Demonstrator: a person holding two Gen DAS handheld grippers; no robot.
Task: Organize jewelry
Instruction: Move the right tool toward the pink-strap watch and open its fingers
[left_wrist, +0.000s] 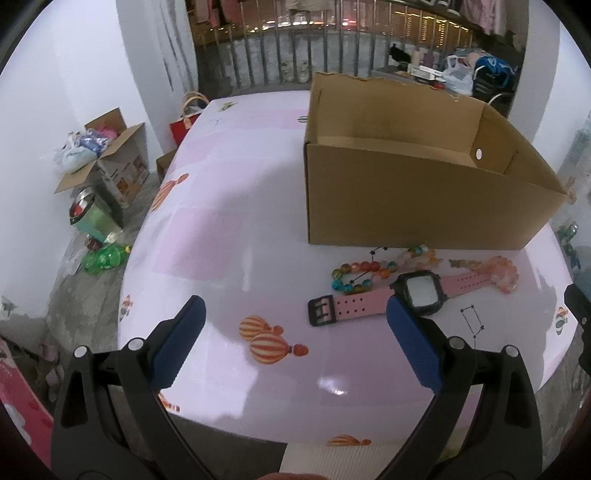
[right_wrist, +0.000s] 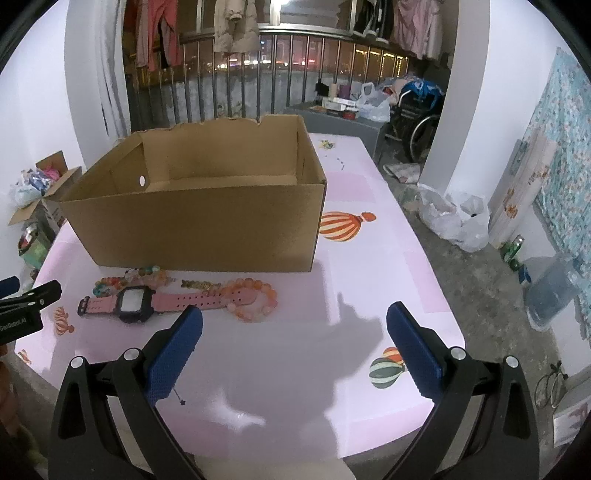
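A pink-strapped watch (left_wrist: 391, 297) (right_wrist: 147, 301) with a black square face lies flat on the pink table in front of an open cardboard box (left_wrist: 406, 199) (right_wrist: 207, 229). Behind it lie a multicoloured bead bracelet (left_wrist: 354, 277) (right_wrist: 110, 284) and an orange-pink bead bracelet (left_wrist: 504, 273) (right_wrist: 255, 295). A small gold piece (right_wrist: 199, 285) lies between them. My left gripper (left_wrist: 295, 314) is open, its right finger just short of the watch face. My right gripper (right_wrist: 295, 325) hangs open over bare table, to the right of the jewelry. The left gripper's tip (right_wrist: 33, 295) shows at the right wrist view's left edge.
The table (left_wrist: 229, 229) (right_wrist: 369, 266) carries balloon prints. Open cartons and bags (left_wrist: 99, 155) stand on the floor to the left. A white plastic bag (right_wrist: 454, 221) and bottles sit on the floor to the right, with a wheelchair (right_wrist: 417, 110) near the balcony railing.
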